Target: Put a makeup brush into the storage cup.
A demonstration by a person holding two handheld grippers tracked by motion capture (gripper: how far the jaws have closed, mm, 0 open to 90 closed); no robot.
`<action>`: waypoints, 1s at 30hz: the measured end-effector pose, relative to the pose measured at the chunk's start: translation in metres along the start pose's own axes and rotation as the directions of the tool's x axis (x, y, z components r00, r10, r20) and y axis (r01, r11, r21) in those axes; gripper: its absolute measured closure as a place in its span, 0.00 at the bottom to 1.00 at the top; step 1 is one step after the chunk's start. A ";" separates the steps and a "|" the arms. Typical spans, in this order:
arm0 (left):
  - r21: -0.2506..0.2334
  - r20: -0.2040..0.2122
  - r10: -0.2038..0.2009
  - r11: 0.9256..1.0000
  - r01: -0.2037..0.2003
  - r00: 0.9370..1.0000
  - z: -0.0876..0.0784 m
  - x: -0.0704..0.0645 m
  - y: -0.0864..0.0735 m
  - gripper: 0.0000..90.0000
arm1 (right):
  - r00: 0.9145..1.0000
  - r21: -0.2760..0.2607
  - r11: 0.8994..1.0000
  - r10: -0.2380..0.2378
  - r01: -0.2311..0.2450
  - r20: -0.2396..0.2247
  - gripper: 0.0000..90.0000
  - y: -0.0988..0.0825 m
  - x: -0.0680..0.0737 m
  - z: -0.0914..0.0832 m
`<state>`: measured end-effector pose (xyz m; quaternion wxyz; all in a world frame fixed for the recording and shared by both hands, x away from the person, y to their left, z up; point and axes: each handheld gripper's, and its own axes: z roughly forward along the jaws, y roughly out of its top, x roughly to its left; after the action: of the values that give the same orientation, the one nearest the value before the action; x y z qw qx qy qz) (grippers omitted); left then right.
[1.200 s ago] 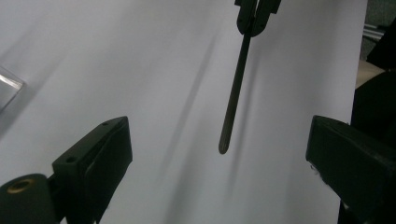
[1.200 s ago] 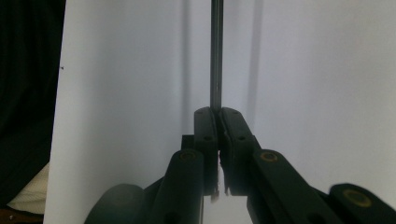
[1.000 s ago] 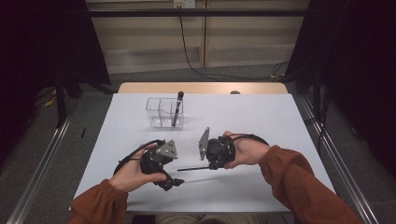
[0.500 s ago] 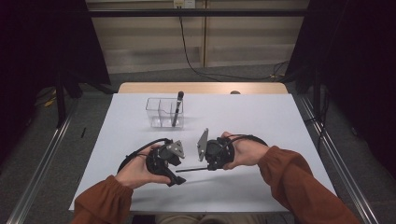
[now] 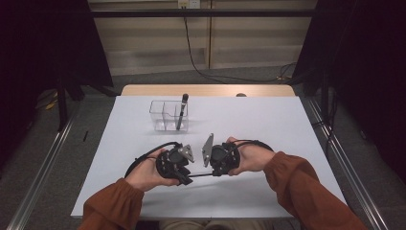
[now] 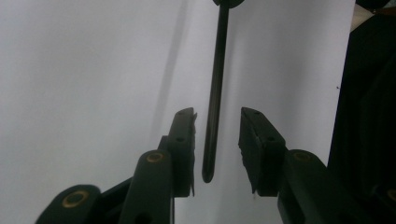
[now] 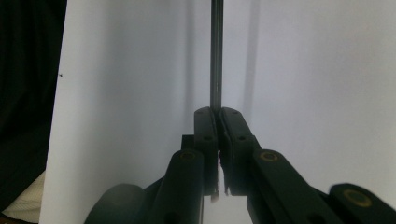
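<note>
A thin black rod [image 5: 200, 175] lies level just above the white table [image 5: 268, 124], between my two grippers near the front middle. My right gripper [image 7: 217, 116] is shut on one end of the rod [image 7: 216, 56], which runs straight away from its jaws. My left gripper [image 6: 217, 135] faces it from the left. The rod's free end [image 6: 215, 93] sits between the left jaws, close to one pad, with a gap on each side. Those jaws have just been closing around it and do not press on it. In the high view the left gripper [image 5: 187, 178] and right gripper [image 5: 210, 174] nearly meet.
A clear divided holder [image 5: 165, 117] stands at the back left of the table with a black pen [image 5: 181, 111] upright in it. Metal rails run along the floor on both sides. The table's front edge is close below my forearms.
My left gripper has slid right toward the right gripper, and its jaws have narrowed around the rod's free end. The right gripper has kept still, holding the rod.
</note>
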<state>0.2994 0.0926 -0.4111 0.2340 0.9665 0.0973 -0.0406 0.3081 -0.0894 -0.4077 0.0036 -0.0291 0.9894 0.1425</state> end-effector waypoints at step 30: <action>-0.034 0.012 0.003 0.999 -0.003 1.000 0.006 0.004 -0.002 0.95 | 0.999 -0.046 0.998 0.038 -0.037 0.025 0.85 -0.010 -0.004 0.000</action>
<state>0.3029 0.0929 -0.4177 0.2509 0.9623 0.0951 -0.0443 0.3125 -0.0986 -0.4103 0.0129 -0.0086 0.9861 0.1654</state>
